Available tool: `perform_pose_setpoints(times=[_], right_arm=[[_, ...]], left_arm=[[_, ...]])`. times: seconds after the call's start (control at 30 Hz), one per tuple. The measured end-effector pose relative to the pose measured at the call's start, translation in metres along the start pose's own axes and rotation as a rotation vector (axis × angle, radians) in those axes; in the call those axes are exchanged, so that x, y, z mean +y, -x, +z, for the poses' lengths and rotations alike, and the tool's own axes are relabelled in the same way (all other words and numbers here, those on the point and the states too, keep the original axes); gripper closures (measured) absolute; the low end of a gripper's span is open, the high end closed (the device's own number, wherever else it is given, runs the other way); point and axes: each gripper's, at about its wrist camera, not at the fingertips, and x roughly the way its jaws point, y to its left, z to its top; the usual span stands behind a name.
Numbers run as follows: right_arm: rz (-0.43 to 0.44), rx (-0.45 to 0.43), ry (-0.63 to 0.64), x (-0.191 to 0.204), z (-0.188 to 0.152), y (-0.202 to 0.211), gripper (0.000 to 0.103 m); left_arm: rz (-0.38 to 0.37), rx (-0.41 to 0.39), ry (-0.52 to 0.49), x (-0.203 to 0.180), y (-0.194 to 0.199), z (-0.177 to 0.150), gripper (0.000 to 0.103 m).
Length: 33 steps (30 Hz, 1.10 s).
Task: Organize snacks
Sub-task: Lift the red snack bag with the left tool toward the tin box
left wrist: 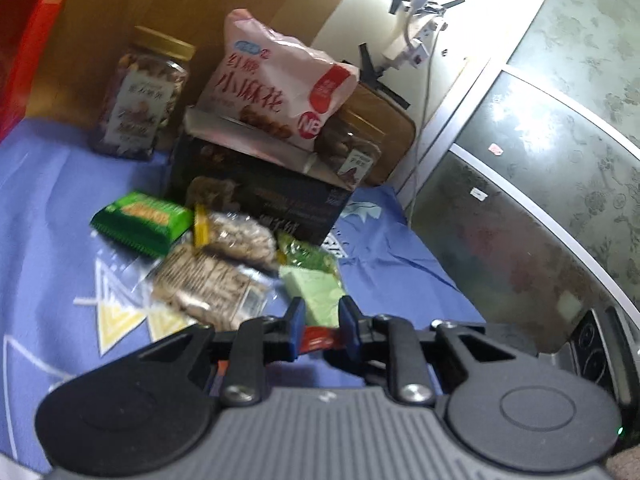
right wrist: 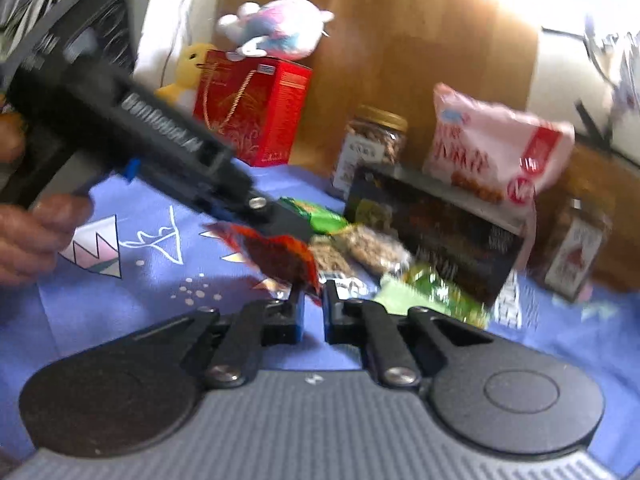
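A red snack packet (right wrist: pixel 280 256) hangs over the blue cloth (right wrist: pixel 140 280). In the right wrist view my left gripper (right wrist: pixel 286 222) comes in from the left, shut on the packet's top. My right gripper (right wrist: pixel 314 306) is shut on its lower corner. The left wrist view shows the left gripper (left wrist: pixel 322 320) with the red packet (left wrist: pixel 320 338) pinched between its blue pads. Beyond lie loose snacks: a green packet (left wrist: pixel 140 220), two clear seed bars (left wrist: pixel 236 236), and a pale green packet (left wrist: pixel 316 292).
A black box (left wrist: pixel 256 192) carries a pink bag (left wrist: pixel 280 80). Jars (left wrist: pixel 140 92) stand behind and to its right (right wrist: pixel 576 248). A red gift box (right wrist: pixel 252 108) and plush toys (right wrist: pixel 276 28) sit at the back left. A hand (right wrist: pixel 36 232) grips the left tool.
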Motion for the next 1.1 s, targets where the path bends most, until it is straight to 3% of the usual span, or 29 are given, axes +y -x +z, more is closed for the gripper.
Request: perform_pose_setpoints(times=[0.13, 0.23, 0.27, 0.33, 0.37, 0.47, 0.6, 0.63, 0.73, 0.77, 0.9, 1.0, 1.1], right_arm=[[0.015, 0.021, 0.011, -0.002, -0.001, -0.006, 0.097], [0.027, 0.048, 0.029, -0.001, -0.005, -0.008, 0.095], [0.031, 0.053, 0.036, -0.001, -0.006, -0.008, 0.093], [0.034, 0.055, 0.047, 0.001, -0.007, -0.009, 0.093], [0.033, 0.053, 0.051, 0.002, -0.008, -0.010, 0.092], [0.030, 0.048, 0.055, 0.003, -0.008, -0.010, 0.092], [0.026, 0.055, 0.060, 0.004, -0.009, -0.012, 0.089], [0.026, 0.056, 0.066, 0.004, -0.009, -0.013, 0.085], [0.033, 0.057, 0.134, 0.011, -0.009, -0.016, 0.059], [0.032, 0.055, 0.171, 0.015, -0.010, -0.018, 0.057], [0.025, 0.020, 0.312, 0.030, -0.010, -0.023, 0.057], [0.018, 0.011, 0.343, 0.033, -0.008, -0.029, 0.059], [0.010, 0.021, 0.309, 0.027, -0.008, -0.030, 0.073]], left_arm=[[0.044, 0.017, -0.012, 0.002, -0.003, 0.000, 0.083], [0.079, -0.007, 0.039, 0.018, 0.010, 0.002, 0.079], [0.084, -0.017, 0.067, 0.025, 0.015, 0.003, 0.077], [0.090, -0.019, 0.130, 0.040, 0.024, 0.006, 0.059], [0.088, -0.019, 0.163, 0.047, 0.028, 0.006, 0.051], [0.052, -0.003, 0.228, 0.059, 0.034, 0.004, 0.051], [-0.001, 0.090, 0.307, 0.068, 0.022, -0.007, 0.045], [-0.014, 0.116, 0.331, 0.070, 0.018, -0.011, 0.045], [-0.030, 0.124, 0.343, 0.070, 0.014, -0.016, 0.045], [-0.029, 0.124, 0.346, 0.070, 0.014, -0.016, 0.045], [-0.030, 0.120, 0.335, 0.069, 0.013, -0.018, 0.045], [-0.026, 0.115, 0.331, 0.068, 0.014, -0.018, 0.045], [-0.013, 0.100, 0.333, 0.071, 0.021, -0.015, 0.043]])
